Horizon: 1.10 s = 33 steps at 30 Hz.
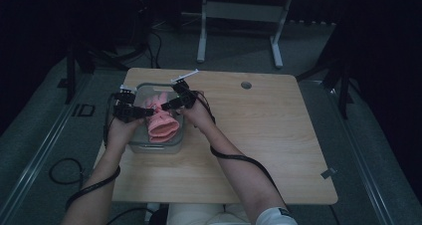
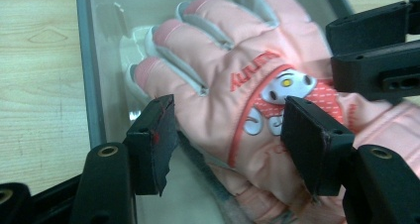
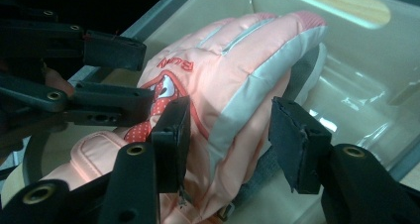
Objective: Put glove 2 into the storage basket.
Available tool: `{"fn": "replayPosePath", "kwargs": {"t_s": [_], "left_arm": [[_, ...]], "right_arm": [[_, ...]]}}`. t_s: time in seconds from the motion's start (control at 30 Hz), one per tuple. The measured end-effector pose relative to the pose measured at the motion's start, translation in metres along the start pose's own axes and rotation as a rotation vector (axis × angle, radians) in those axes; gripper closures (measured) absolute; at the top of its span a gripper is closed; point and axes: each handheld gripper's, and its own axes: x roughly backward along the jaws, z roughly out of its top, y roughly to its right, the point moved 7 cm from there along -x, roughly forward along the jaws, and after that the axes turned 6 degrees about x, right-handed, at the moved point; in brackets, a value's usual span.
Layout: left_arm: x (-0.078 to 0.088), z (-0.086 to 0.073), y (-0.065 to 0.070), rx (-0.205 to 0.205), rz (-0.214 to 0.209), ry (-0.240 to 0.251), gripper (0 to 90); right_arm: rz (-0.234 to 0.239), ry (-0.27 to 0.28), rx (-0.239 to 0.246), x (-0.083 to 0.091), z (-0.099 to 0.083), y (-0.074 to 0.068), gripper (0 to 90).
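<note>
A pink padded glove [image 1: 161, 118] with grey trim and a cartoon patch lies in a clear plastic bin [image 1: 176, 146] at the table's left side. In the left gripper view the glove [image 2: 237, 80] lies palm down between the jaws of my left gripper [image 2: 230, 132], which stand apart and do not pinch it. My right gripper [image 3: 230, 130] straddles the glove's grey edge [image 3: 247, 100], jaws apart as well. In the high view the left gripper [image 1: 148, 112] and the right gripper [image 1: 168, 104] meet over the glove from opposite sides.
The wooden table [image 1: 259, 135] stretches off to the right of the bin, with a round hole [image 1: 246, 84] near its far edge. A metal stand [image 1: 239, 16] is on the floor beyond the table. Cables trail from both grippers along the forearms.
</note>
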Motion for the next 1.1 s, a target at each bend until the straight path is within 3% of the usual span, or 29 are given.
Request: {"fn": "replayPosePath", "kwargs": {"t_s": [0.1,0.2,0.23,0.27,0.37,0.4,0.43,0.47,0.6,0.7,0.8,0.83,0.97,1.1], "left_arm": [[0.004,0.001,0.000,-0.005,0.002,0.025,38.3],[0.007,0.001,0.000,-0.025,0.032,0.056,38.2],[0.013,0.000,0.002,-0.059,0.054,0.082,38.2],[0.015,0.000,0.002,-0.058,0.051,0.081,38.2],[0.028,0.002,0.007,-0.042,0.011,0.122,39.2],[0.032,0.003,0.011,-0.027,-0.022,0.132,39.8],[0.032,0.003,0.011,-0.027,-0.022,0.132,39.7],[0.036,0.001,0.019,-0.026,-0.071,0.121,39.7],[0.039,-0.006,0.035,-0.081,-0.081,0.107,37.1],[0.043,-0.010,0.047,-0.092,-0.096,0.123,35.9],[0.051,-0.013,0.061,-0.097,-0.166,0.137,27.1],[0.054,-0.013,0.068,-0.105,-0.189,0.143,17.1],[0.057,-0.014,0.084,-0.166,-0.155,0.167,13.5],[0.057,-0.016,0.104,-0.207,-0.191,0.187,1.2]], "right_arm": [[0.001,0.000,-0.002,0.002,0.000,0.000,49.5],[0.001,0.006,-0.003,0.004,0.000,-0.001,48.6],[0.003,0.013,-0.002,0.005,-0.001,-0.001,48.4],[0.006,0.024,0.000,0.007,-0.002,-0.002,47.9],[0.011,0.034,0.006,0.013,-0.002,-0.003,45.3],[0.016,0.039,0.007,0.014,-0.001,-0.003,44.2],[0.016,0.039,0.007,0.014,-0.001,-0.003,44.2],[0.018,0.044,0.013,0.017,-0.001,-0.004,42.8],[0.022,0.059,0.060,0.030,0.000,-0.009,36.5],[0.032,0.076,0.087,0.041,-0.001,-0.010,29.3],[0.059,0.092,0.092,0.054,-0.004,-0.010,23.5],[0.040,0.105,0.102,0.062,-0.005,-0.007,23.1],[0.027,0.103,0.122,0.070,-0.010,-0.004,20.8],[0.003,0.109,0.146,0.081,-0.020,0.000,16.9]]}}
